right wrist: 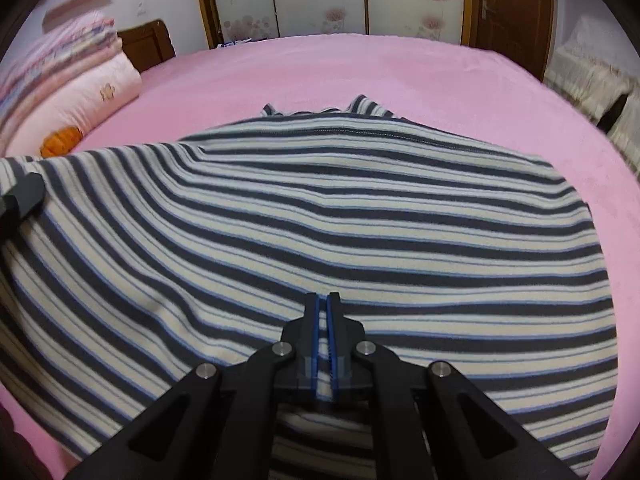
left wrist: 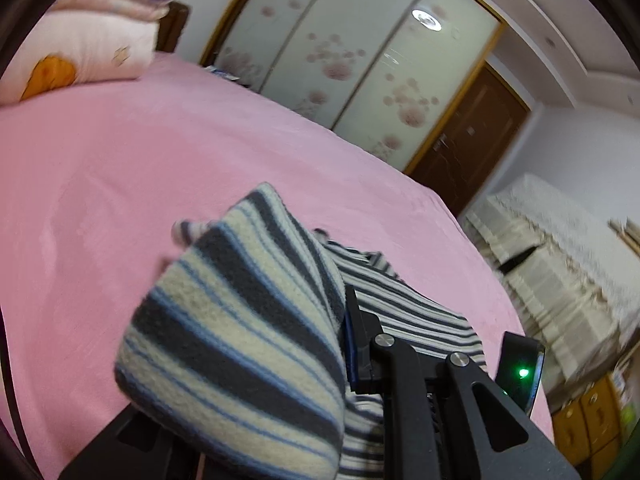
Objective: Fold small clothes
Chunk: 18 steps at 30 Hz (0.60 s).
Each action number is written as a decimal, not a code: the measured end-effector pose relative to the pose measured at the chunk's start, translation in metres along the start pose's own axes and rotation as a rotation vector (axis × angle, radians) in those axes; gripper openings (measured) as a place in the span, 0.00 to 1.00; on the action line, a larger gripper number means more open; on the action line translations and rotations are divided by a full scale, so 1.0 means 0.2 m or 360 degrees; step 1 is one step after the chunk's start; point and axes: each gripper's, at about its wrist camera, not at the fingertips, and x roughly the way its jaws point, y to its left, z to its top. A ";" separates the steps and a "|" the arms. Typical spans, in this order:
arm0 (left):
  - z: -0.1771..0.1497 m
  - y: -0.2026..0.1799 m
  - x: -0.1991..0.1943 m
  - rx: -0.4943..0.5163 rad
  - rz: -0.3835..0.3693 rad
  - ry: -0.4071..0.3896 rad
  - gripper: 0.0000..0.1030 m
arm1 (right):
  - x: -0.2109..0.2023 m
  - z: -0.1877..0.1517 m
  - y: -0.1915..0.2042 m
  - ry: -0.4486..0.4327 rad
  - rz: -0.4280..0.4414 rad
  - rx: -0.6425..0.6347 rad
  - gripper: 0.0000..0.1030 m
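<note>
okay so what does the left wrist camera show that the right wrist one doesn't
Only the left wrist view: a green indicator light and yellow wooden drawers. Only the right wrist view: the striped garment's full spread, with the right gripper shut on its near edge. Both: the pink bed sheet, floral wardrobe doors, and the left gripper lifting striped cloth.

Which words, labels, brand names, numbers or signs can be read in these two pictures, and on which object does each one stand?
None: no readable text appears in either view.
The striped garment shows stripes only, no label.
The pillow bears an orange picture and a small flower, no letters.
The wardrobe doors carry flower prints only.
The small items by the wardrobe are too small and blurred to read.
</note>
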 end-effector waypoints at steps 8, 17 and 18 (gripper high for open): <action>0.00 -0.62 0.14 0.0560 -0.0039 0.0159 0.14 | -0.44 -0.15 -0.42 -0.0205 0.0085 0.0328 0.04; -0.87 -1.17 0.29 0.1719 -0.0025 0.0600 0.38 | -0.79 -0.50 -1.01 -0.0236 -0.0092 0.0711 0.04; -0.90 -1.19 0.25 0.1763 -0.0019 0.0555 0.42 | -0.81 -0.53 -1.05 -0.0222 -0.0099 0.0727 0.05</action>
